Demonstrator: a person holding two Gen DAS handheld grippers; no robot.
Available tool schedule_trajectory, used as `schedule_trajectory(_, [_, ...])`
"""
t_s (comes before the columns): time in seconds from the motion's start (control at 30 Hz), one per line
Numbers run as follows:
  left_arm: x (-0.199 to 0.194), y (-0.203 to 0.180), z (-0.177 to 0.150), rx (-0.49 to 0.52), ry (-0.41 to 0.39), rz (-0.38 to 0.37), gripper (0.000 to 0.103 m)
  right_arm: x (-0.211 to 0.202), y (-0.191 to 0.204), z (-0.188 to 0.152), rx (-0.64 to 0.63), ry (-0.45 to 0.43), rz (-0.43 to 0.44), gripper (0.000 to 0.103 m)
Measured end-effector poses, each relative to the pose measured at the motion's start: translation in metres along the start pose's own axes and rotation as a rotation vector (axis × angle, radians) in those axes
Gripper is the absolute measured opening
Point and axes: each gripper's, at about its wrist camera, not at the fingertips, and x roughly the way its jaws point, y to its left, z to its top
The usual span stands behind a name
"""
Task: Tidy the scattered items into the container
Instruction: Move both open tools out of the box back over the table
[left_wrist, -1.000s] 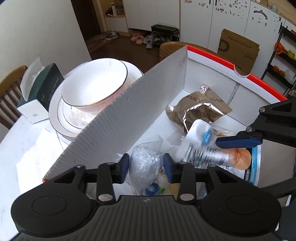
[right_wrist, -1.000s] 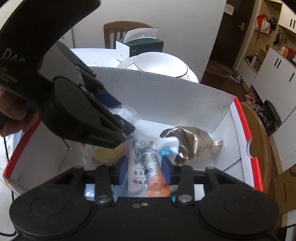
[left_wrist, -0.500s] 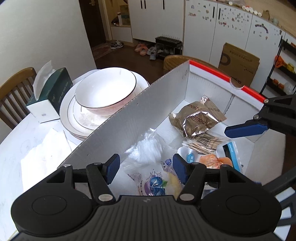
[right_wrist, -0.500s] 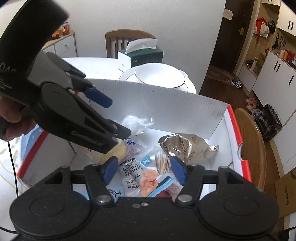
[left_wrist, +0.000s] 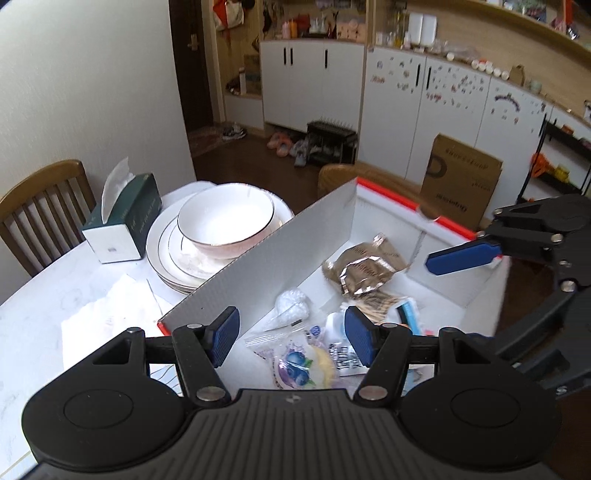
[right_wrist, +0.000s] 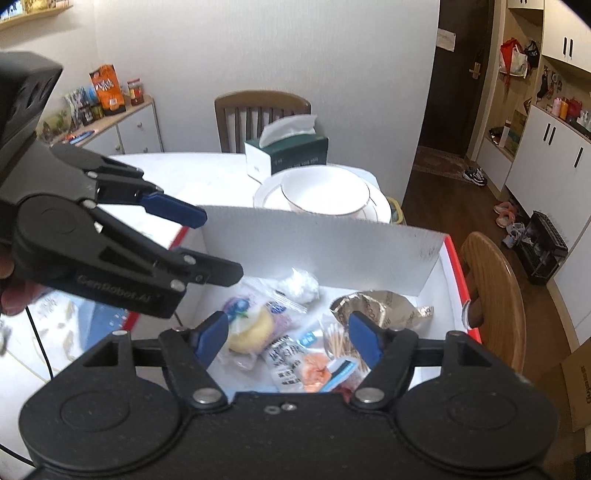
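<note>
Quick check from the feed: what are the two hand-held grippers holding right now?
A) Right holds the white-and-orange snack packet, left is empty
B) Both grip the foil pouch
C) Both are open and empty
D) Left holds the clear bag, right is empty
C: the left hand-held gripper and right hand-held gripper both show wide-open jaws with nothing between them, above the packets lying in the white corrugated box with red rim.

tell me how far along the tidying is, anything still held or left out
Mostly done, it seems. The box holds the silver pouch, cotton bag, blueberry snack, white-and-orange packet and toothpicks. Nothing is in hand: the left gripper and right gripper are both open and empty. Only bowl, plates and tissue box remain on the visible table.
</note>
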Motion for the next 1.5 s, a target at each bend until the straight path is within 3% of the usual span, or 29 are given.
schedule_trajectory(0.4, [-0.059,0.001,-0.019,-0.001,-0.103,-0.044,0.062,-0.025,0.032,0.004,0.029,-0.037,-0.017,0.075])
schedule_trajectory(0.7, [-0.098,0.02,-0.046,-0.012,-0.143,-0.046,0.062,-0.037,0.072,0.0,0.051,-0.073,-0.006,0.085])
schedule_trajectory(0.8, [-0.113,0.028,-0.06,-0.02,-0.161,-0.029,0.068,-0.039,0.089,-0.001,0.057,-0.081,-0.004,0.087])
schedule_trajectory(0.97, [-0.141,0.054,-0.083,-0.063,-0.19,0.001,0.081,-0.038,0.121,-0.001,0.076,-0.092,-0.006,0.089])
schedule_trajectory(1.5, [-0.215,0.158,-0.17,-0.236,-0.146,0.034,0.084,-0.021,0.244,-0.005,0.019,-0.07,0.066,0.092])
